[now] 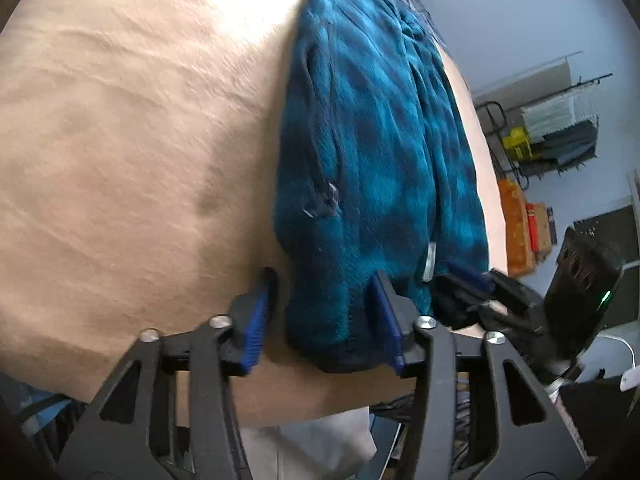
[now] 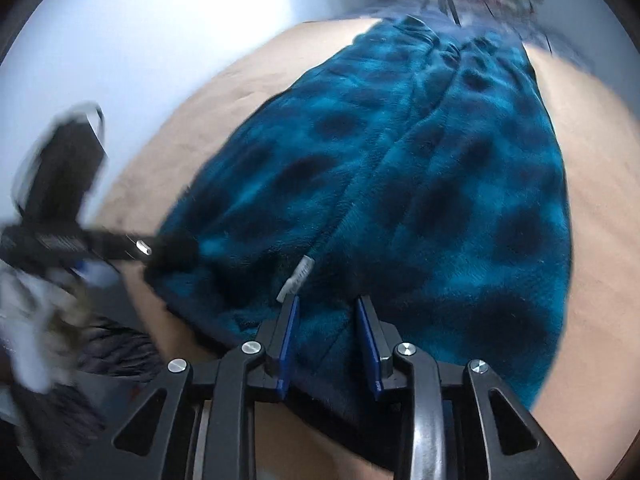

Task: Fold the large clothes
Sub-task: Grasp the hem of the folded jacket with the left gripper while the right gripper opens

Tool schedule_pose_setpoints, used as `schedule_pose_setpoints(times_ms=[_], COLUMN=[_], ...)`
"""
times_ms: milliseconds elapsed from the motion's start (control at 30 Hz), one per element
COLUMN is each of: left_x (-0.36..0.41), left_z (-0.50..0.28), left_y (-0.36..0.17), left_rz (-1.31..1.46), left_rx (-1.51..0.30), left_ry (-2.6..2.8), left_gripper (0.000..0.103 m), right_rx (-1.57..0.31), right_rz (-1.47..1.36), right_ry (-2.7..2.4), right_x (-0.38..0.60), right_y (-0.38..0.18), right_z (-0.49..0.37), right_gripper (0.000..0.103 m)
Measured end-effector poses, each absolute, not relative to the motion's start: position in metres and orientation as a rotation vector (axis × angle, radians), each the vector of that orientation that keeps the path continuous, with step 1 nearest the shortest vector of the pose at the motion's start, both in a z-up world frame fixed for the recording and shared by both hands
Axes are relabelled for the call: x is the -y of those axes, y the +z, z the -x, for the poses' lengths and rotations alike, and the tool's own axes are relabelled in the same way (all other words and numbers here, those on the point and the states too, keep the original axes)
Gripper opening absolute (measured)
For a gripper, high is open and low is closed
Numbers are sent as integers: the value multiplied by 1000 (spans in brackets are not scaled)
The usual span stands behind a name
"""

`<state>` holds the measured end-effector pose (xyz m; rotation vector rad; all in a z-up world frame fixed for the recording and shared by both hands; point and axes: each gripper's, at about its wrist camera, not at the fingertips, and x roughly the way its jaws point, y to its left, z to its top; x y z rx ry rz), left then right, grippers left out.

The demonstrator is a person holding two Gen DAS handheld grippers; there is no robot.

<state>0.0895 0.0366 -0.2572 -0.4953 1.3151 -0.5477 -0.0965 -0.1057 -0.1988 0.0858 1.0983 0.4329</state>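
A teal and dark-blue patterned fleece garment (image 1: 372,152) lies lengthwise on a tan bed cover (image 1: 120,140). It also shows in the right wrist view (image 2: 420,184), with a small white label (image 2: 298,274) near its near hem. My left gripper (image 1: 324,304) is open, its jaws set either side of the garment's near corner. My right gripper (image 2: 328,328) is open, jaws either side of the near hem by the label. The right gripper (image 1: 476,284) also shows in the left wrist view at the hem. The left gripper (image 2: 168,252) shows blurred in the right wrist view.
The bed cover (image 2: 600,200) has bare room on both sides of the garment. Beyond the bed are a pale wall (image 1: 500,20), a wire rack with folded items (image 1: 560,128), orange boxes (image 1: 520,224) and a black device with a green light (image 1: 588,280).
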Motion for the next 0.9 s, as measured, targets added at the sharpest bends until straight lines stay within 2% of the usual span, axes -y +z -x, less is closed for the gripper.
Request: schedule_pose_setpoints(times_ms=[33, 67, 133, 333, 367, 400, 433, 500, 600, 633, 700, 733, 833, 900], left_x=[-34, -34, -35, -42, -44, -45, -47, -48, -44, -42, -41, -41, -42, -43], left_z=[-88, -87, -87, -84, -83, -83, -82, -80, -78, -77, -76, -76, -72, -69], left_y=[-256, -255, -254, -254, -253, -256, -259, -263, -261, -260, -260, -259, -249, -239], left_rz=[475, 462, 463, 494, 503, 519, 551, 569, 515, 503, 493, 499, 504, 506], left_rx=[-1317, -1308, -1305, -1298, -1303, -1317, -1336, -1348, -1336, -1332, -1328, -1325, -1303, -1279], left_ry=[-558, -557, -569, -569, -561, -547, -550, -553, -564, -566, -567, -570, -577, -585], left_gripper=[28, 28, 22, 21, 24, 34, 40, 40, 39, 33, 24, 18, 14, 14], right_rx=[-1079, -1048, -1001, -1047, -1063, -1081, -1095, -1122, -1155, -1155, -1155, -1179, -1179, -1145], right_rz=[-108, -129, -178, -350, -399, -466, -514, -582, -648, -653, -651, -671, -623, -664], right_ry=[431, 412, 352, 216, 236, 268, 293, 330, 392, 405, 436, 473, 474, 491], right_x=[117, 132, 160, 232, 238, 242, 243, 240, 231, 227, 221, 216, 205, 208], right_y=[-190, -181, -169, -183, -191, -200, -208, -222, -240, -242, -241, -244, -241, -233], right_z=[102, 111, 126, 145, 145, 144, 142, 139, 132, 129, 127, 125, 123, 125], right_gripper=[40, 56, 69, 72, 72, 72, 72, 71, 66, 66, 48, 32, 18, 14])
